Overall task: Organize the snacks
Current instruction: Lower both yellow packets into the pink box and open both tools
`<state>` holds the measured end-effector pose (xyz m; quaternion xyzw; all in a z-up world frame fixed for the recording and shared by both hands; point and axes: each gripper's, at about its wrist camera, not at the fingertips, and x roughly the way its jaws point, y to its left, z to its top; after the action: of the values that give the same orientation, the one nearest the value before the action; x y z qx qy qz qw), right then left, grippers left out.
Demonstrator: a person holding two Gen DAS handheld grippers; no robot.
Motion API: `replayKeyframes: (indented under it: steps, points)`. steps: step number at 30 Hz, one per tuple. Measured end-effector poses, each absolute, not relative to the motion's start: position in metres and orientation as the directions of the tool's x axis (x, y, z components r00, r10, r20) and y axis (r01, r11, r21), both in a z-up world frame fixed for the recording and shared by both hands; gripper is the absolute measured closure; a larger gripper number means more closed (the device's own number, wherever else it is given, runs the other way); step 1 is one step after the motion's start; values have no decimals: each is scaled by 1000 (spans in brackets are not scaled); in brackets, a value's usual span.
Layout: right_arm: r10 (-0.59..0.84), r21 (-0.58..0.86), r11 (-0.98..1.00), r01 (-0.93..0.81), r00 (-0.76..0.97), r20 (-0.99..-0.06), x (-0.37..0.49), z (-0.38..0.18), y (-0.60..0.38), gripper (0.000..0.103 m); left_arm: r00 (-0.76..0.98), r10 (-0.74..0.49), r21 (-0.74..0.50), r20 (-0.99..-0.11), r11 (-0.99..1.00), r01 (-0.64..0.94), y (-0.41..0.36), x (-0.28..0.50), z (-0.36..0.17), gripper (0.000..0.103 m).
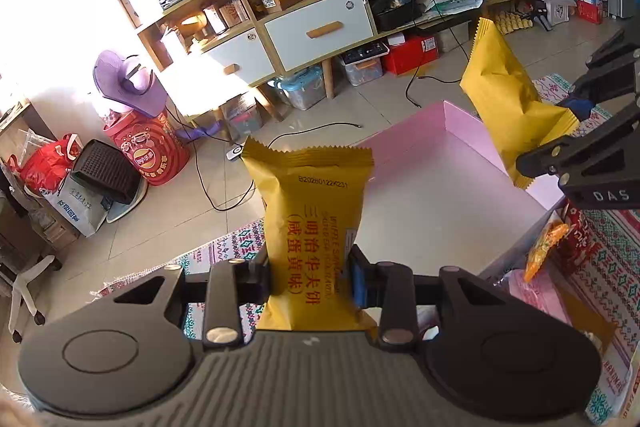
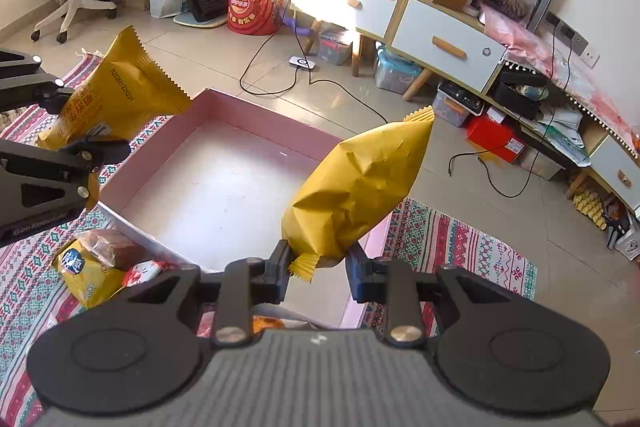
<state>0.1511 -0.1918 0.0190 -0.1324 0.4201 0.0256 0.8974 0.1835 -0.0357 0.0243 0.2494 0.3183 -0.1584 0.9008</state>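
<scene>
1. Left gripper (image 1: 310,283) was closed on a yellow pack (image 1: 312,211) across its lower half, pads squeezing both sides; pack stood upright, held above the rug (image 1: 224,251) just short of the pink box (image 1: 440,163).
2. Right gripper (image 2: 318,269) pinched a 2nd pack (image 2: 356,187) near its bottom crimp only (thin hold), bulk leaning out over the box interior.
3. Risks, as I judged: the right pack could pivot or slip out of that end pinch, esp. w/ a quick swing; the left squeeze might crush the wafer inside.
4. Grippers were near each other over the box, so the packs or fingers could clash if both went in together.
5. Box walls were low, floor bare and roomy; near rim could snag a low-carried pack.
6. Other snacks (image 2: 92,267) sat on the rug just beside the near box corner, little room there.
</scene>
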Motion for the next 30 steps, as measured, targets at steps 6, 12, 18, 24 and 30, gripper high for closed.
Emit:
replayKeyframes:
  steps: [6, 12, 18, 24, 30]
  points:
    - [-51, -214, 958, -189, 624, -779, 169, 1, -190, 77, 739, -128, 338, -662, 829, 446, -41, 203, 8, 60]
    - [-48, -181, 970, -162, 602, -797, 181, -10, -196, 77, 714, -128, 313, -688, 836, 452, -44, 220, -4, 60]
    - [-51, -176, 972, -154, 597, -801, 183, -13, -196, 76, 696, -139, 266, -704, 858, 440, -43, 229, -10, 60]
    - [-59, -180, 974, -138, 614, -787, 181, -9, -196, 72, 687, -153, 234, -711, 869, 437, -41, 229, -9, 47]
    - [-72, -184, 977, -109, 646, -760, 168, 3, -201, 48, 696, -180, 205, -695, 878, 432, -34, 221, 3, 13]
